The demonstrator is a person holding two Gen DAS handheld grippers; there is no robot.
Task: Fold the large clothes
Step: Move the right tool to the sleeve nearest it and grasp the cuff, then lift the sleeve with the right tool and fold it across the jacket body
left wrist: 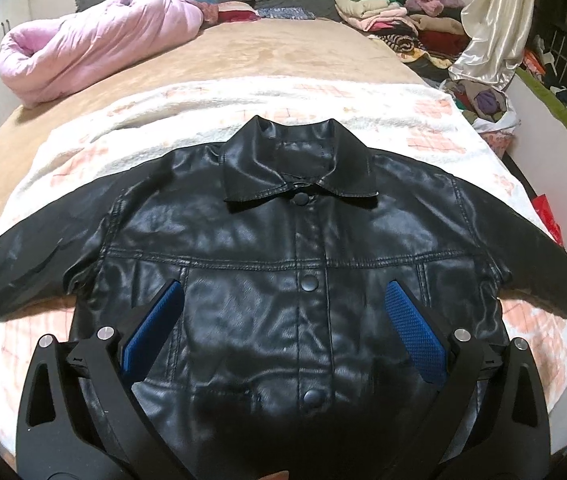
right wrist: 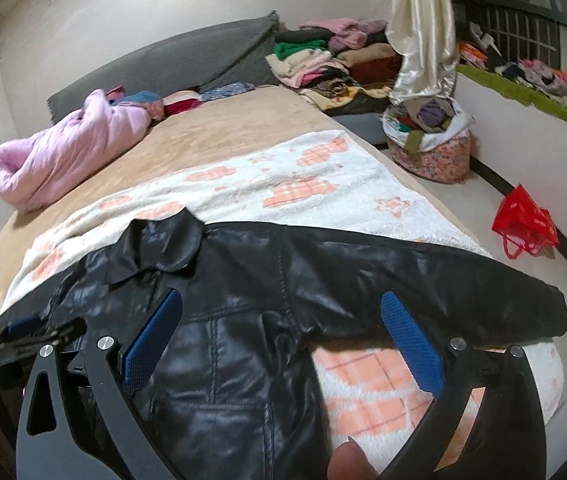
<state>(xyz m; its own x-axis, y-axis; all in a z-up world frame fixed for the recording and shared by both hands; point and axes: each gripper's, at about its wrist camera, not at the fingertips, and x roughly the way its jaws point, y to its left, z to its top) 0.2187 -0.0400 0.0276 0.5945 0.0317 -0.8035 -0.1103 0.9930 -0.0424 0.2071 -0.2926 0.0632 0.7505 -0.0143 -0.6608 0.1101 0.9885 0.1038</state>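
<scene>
A black leather jacket (left wrist: 283, 248) lies face up and buttoned on a white and orange blanket (left wrist: 323, 100) on the bed, sleeves spread out to both sides. My left gripper (left wrist: 283, 292) is open and empty, hovering over the jacket's lower front. My right gripper (right wrist: 281, 300) is open and empty, over the jacket's (right wrist: 243, 280) right side near the armpit, with the right sleeve (right wrist: 443, 280) stretching across its view. The left gripper shows at the left edge of the right wrist view (right wrist: 23, 332).
A pink quilt (left wrist: 95, 40) lies on the tan bed cover at the far left. Stacks of folded clothes (left wrist: 383, 12) sit at the far right, by a cream curtain (left wrist: 491, 20). A full floral laundry bag (right wrist: 427, 140) and a red bag (right wrist: 523, 224) stand on the floor to the right.
</scene>
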